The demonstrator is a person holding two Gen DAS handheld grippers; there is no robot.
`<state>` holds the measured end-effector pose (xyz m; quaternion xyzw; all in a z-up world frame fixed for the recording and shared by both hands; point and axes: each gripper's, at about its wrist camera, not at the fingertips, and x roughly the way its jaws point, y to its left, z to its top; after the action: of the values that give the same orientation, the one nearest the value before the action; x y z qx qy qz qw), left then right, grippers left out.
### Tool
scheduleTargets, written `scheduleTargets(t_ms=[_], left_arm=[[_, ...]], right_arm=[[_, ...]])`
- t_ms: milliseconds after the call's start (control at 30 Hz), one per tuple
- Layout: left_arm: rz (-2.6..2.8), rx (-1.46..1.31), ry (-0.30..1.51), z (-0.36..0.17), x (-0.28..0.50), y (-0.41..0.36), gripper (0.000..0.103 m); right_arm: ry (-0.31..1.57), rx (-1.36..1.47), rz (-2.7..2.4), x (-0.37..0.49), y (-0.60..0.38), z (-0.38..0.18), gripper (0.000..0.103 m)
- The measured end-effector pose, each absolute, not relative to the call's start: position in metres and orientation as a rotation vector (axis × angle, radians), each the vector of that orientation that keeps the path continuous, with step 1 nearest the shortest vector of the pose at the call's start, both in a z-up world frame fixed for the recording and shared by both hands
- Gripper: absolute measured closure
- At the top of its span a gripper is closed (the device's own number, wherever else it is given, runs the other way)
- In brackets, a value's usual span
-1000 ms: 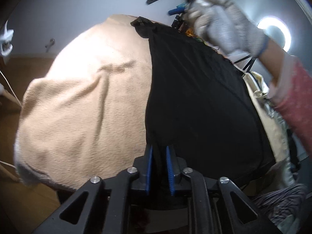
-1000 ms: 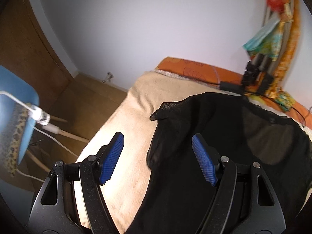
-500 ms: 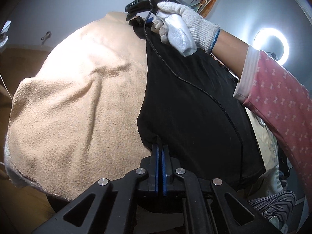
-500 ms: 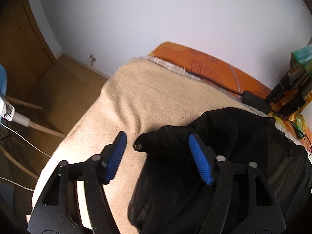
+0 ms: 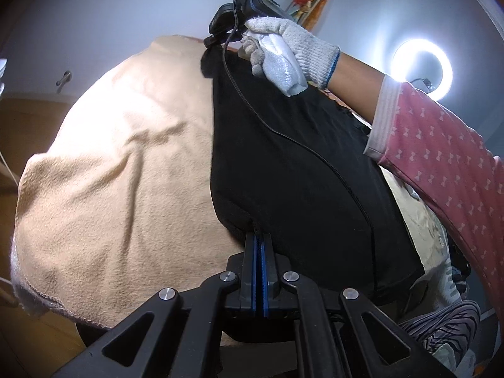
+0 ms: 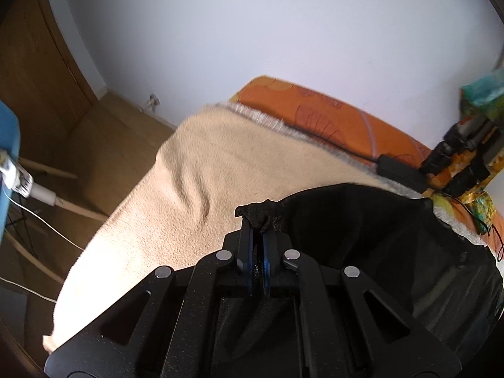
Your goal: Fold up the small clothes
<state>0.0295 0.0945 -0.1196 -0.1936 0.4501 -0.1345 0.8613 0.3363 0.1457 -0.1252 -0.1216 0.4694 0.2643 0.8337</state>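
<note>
A small black garment point(image 5: 299, 163) lies spread on a beige blanket point(image 5: 119, 170). My left gripper point(image 5: 259, 239) is shut on its near corner. My right gripper point(image 6: 259, 223) is shut on the bunched far corner of the garment point(image 6: 378, 236). In the left wrist view the right gripper point(image 5: 220, 36) shows at the far corner, held by a white-gloved hand point(image 5: 283, 50) with a pink sleeve. The garment's right part is hidden under that arm.
The beige blanket point(image 6: 201, 195) covers a bed with an orange sheet point(image 6: 330, 116) by the wall. A ring light point(image 5: 422, 69) glows at right. A blue chair point(image 6: 6, 151) with white cables stands on the wooden floor at left. Striped fabric point(image 5: 441, 327) lies at bottom right.
Both grippers have closed on the garment: the left first on the near corner, then the right on the far corner after coming down onto it.
</note>
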Motion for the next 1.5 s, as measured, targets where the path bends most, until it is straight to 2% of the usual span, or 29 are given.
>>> scheduleTargets(t_ms=[267,500,800,900,933,1000,1067,1500], left_arm=[[-0.34,-0.329,0.899,-0.099,0.027,0.067,0.103],[-0.44,-0.247,0.9,-0.089,0.028,0.025,0.103],[-0.509,-0.169,0.975,-0.103,0.039,-0.019,0.103],[-0.518,-0.157,0.988,-0.105,0.039,-0.022,0.103],[-0.53,-0.153,0.995,-0.106,0.039,-0.023,0.103],[-0.574,-0.147,1.014,-0.109,0.038,-0.035,0.094],[-0.605,-0.118,1.015,-0.107,0.032,-0.042,0.084],[-0.487,-0.079,0.859,-0.076,-0.007,0.005,0.084]], right_arm=[[0.936,-0.165,0.608,0.339,0.113,-0.097,0.098],[0.899,-0.052,0.585,0.345,0.04,-0.082,0.098],[0.97,0.042,0.484,0.363,-0.037,-0.109,0.098],[0.993,-0.008,0.438,0.366,-0.044,-0.119,0.097],[0.999,-0.027,0.418,0.366,-0.046,-0.121,0.092],[1.007,-0.05,0.378,0.365,-0.053,-0.122,0.076],[0.988,-0.063,0.343,0.362,-0.064,-0.119,0.05],[0.862,0.045,0.333,0.282,-0.161,-0.045,0.048]])
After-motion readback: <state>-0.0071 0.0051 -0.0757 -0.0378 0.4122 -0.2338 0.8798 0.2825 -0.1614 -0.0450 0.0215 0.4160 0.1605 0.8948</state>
